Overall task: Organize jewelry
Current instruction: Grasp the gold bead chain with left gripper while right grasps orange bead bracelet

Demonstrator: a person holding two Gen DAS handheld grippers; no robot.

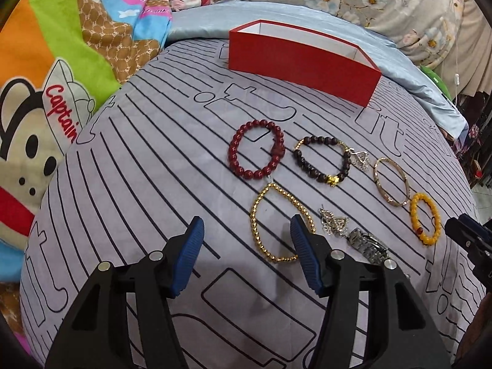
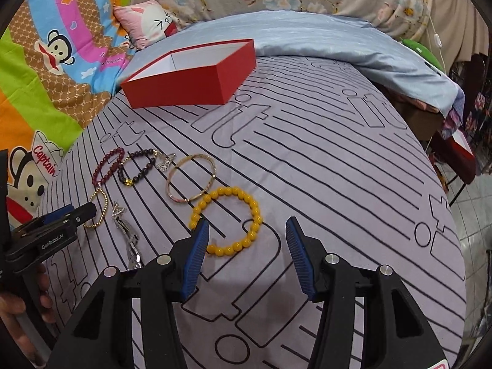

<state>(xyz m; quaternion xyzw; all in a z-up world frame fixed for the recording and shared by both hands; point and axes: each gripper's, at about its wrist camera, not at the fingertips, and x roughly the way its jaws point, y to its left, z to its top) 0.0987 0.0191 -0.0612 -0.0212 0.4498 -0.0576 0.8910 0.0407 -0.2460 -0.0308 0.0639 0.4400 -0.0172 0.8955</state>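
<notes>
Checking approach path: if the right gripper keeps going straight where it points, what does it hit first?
Probably the yellow bead bracelet, which lies just ahead of the open right gripper, nearer its left finger. Depth is unclear; it might meet the striped bedsheet first.

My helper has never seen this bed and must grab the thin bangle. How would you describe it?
Start at the red box on the striped bedspread, then look nearer at the row of bracelets. The bangle lies between the dark beaded bracelet and the yellow beaded bracelet. It alone is a smooth, thin metal hoop without beads.
</notes>
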